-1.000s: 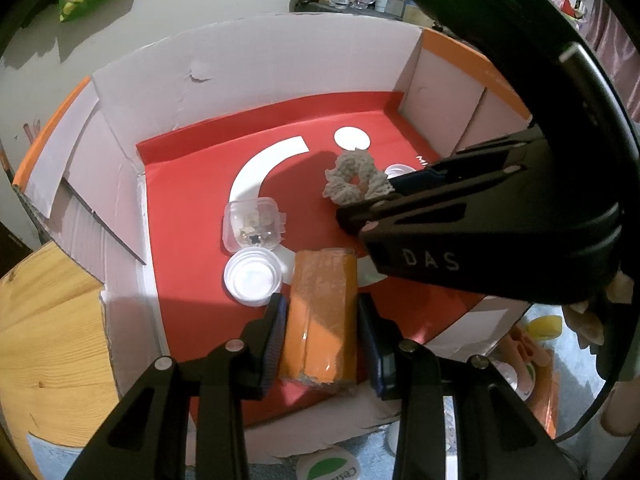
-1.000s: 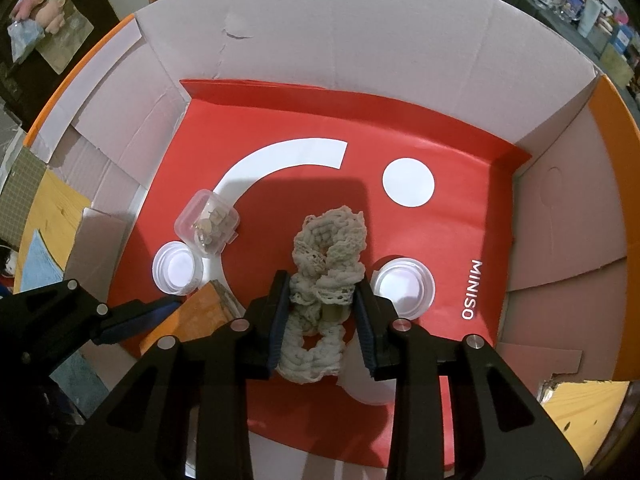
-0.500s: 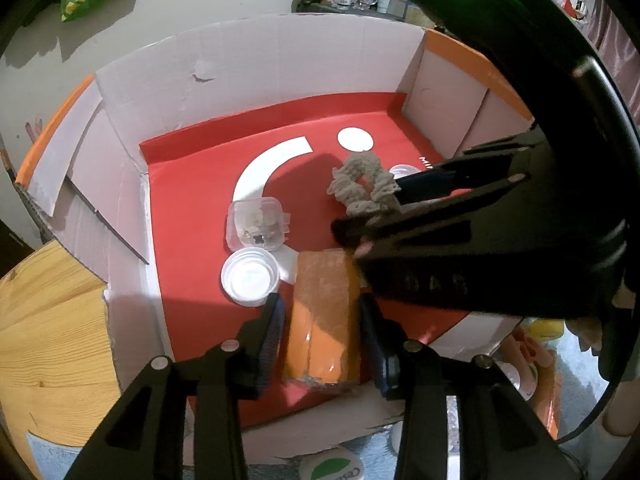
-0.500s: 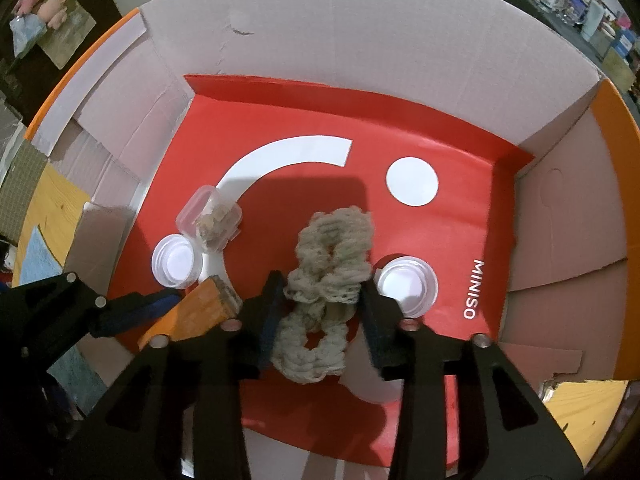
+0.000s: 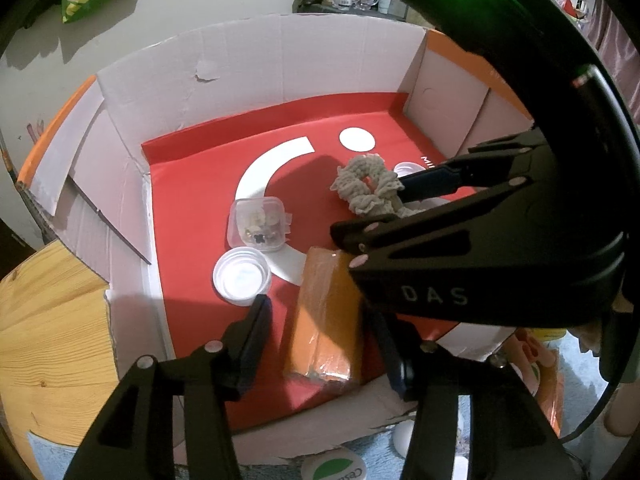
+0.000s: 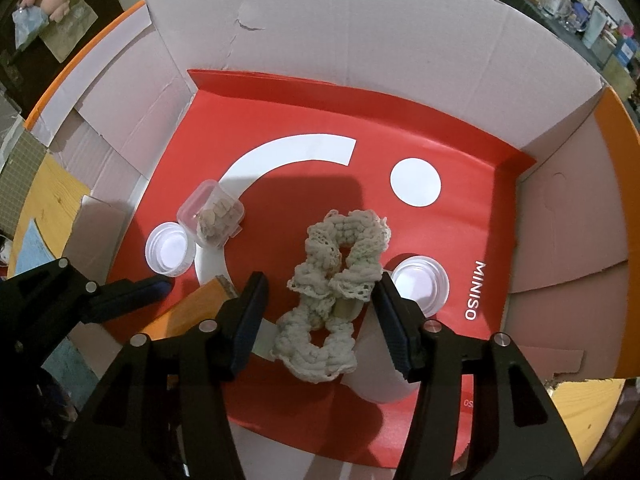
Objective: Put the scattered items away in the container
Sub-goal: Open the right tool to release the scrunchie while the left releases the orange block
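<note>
The container is a cardboard box (image 6: 360,40) with a red liner (image 6: 460,216). My left gripper (image 5: 324,344) is open; an orange wrapped packet (image 5: 324,320) lies on the liner between its fingers, loose. My right gripper (image 6: 320,312) is open around a cream crochet scrunchie (image 6: 336,280), which lies on the liner and also shows in the left wrist view (image 5: 368,188). The packet's corner shows in the right wrist view (image 6: 200,304).
In the box lie a clear plastic tub of small pieces (image 5: 258,228), a white lid (image 5: 242,276) beside it and another white lid (image 6: 420,284) by the scrunchie. A wooden table (image 5: 44,320) lies left of the box. The right gripper's body (image 5: 480,260) blocks the left wrist view's right side.
Both grippers have opened. The left one let go of the orange packet and the right one let go of the scrunchie; both items now rest on the red liner.
</note>
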`<action>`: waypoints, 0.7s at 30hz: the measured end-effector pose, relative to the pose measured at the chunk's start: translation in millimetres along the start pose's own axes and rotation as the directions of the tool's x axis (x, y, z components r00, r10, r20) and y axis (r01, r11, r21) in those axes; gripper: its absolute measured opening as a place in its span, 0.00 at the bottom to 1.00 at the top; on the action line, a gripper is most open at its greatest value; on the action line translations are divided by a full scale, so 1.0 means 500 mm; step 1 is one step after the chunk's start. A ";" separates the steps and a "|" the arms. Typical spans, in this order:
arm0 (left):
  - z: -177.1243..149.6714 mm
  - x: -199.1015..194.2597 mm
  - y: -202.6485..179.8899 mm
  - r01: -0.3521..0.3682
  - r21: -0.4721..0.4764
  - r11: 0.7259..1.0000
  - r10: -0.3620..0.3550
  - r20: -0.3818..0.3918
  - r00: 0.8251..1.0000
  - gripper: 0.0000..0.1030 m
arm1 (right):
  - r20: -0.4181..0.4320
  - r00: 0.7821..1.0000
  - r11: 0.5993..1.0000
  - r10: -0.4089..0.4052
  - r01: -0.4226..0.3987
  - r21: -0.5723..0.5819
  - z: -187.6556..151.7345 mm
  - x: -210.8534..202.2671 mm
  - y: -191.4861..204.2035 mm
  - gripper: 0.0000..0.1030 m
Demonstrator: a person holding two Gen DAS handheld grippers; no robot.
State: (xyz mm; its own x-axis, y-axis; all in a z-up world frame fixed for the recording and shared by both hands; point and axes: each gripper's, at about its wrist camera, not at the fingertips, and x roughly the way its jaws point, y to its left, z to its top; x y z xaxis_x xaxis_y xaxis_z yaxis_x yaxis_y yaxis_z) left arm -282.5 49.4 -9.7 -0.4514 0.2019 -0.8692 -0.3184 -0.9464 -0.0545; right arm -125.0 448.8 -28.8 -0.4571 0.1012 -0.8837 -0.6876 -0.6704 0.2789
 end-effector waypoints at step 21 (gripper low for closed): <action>-0.003 -0.015 -0.010 0.003 0.009 1.000 -0.003 0.016 1.000 0.53 | 0.013 1.000 1.000 -0.010 0.010 0.012 -0.053 -0.046 -0.041 0.58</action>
State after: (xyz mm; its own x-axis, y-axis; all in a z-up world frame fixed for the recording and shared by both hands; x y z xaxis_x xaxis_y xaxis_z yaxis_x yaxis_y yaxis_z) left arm -276.1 52.2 -3.9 -0.4641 0.2088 -0.8608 -0.3268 -0.9436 -0.0527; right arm -85.8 440.7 -24.2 -0.4571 0.1177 -0.8816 -0.6989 -0.6605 0.2742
